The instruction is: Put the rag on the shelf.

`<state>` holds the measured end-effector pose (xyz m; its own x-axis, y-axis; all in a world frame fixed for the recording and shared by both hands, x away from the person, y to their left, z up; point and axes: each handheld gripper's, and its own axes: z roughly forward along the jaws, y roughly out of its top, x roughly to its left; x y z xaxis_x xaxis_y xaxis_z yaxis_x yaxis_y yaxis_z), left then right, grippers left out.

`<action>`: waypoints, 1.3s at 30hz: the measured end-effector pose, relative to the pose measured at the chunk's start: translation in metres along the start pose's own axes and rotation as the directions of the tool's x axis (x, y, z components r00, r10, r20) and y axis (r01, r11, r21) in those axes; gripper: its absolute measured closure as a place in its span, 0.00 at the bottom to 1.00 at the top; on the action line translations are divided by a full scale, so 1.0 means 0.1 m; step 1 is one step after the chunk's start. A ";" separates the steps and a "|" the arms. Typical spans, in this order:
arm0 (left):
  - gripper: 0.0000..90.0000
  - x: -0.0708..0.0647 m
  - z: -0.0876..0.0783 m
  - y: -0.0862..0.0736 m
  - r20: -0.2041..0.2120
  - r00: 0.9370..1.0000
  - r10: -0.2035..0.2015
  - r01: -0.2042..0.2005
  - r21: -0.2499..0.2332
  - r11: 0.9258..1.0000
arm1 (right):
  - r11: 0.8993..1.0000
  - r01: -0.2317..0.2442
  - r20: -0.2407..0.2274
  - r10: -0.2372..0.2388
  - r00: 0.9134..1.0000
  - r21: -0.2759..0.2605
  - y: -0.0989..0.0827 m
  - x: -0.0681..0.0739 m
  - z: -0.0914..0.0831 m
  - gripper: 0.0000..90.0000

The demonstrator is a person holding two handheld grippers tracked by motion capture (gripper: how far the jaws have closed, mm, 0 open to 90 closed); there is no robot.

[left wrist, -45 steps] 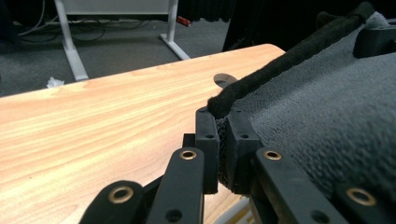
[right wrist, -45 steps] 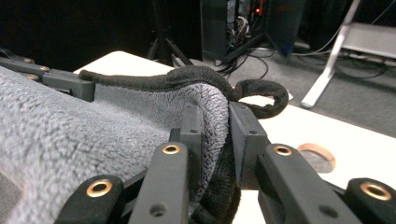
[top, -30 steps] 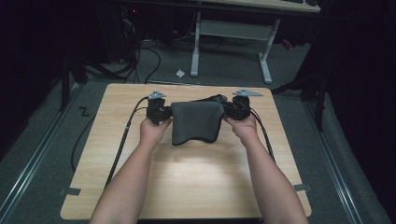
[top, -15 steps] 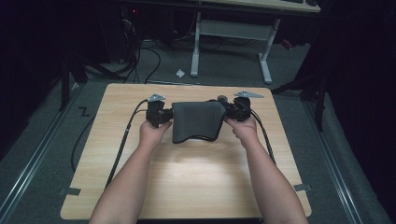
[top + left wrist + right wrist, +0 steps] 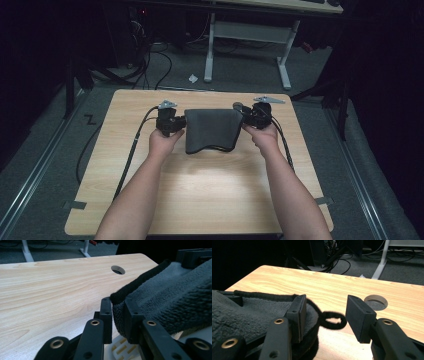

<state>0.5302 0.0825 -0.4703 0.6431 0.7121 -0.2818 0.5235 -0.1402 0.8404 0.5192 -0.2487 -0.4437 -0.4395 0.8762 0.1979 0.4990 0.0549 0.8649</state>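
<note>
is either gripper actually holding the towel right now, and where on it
The left hand-held gripper pinches the grey towel at its corner edge. The right hand-held gripper is open, holding nothing, beside the towel's loop.

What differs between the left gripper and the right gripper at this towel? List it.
1. Jaws: the left gripper has its jaws closed on the dark grey towel, pinching its corner; the right gripper has its jaws spread wide.
2. Contact: the left gripper clamps the pile itself, while between the right gripper's jaws lies the towel's black hanging loop, ungripped.

Shared: both sit at the towel's far corners on the wooden table, each in a hand.
</note>
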 end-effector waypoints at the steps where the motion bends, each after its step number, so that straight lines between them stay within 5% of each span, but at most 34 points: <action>1: 0.86 0.00 0.00 0.00 -0.002 1.000 0.003 -0.003 0.001 1.000 | 1.000 0.001 0.006 -0.001 1.000 -0.002 0.00 0.00 0.00 0.58; 18: 0.76 0.13 -0.11 -0.02 -0.074 0.997 -0.010 0.011 0.026 1.000 | 1.000 0.017 0.064 -0.018 0.998 0.008 0.02 -0.14 -0.11 0.55; 39: 0.70 0.23 -0.43 -0.10 -0.127 0.992 -0.018 0.015 -0.026 1.000 | 0.997 0.075 0.111 -0.076 0.991 0.018 -0.10 -0.17 -0.34 0.53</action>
<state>0.5151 0.1298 -0.4655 0.5577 0.7958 -0.2359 0.5182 -0.1118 0.8479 0.4961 -0.2805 -0.4394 -0.3904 0.9173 0.0785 0.4777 0.1289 0.8690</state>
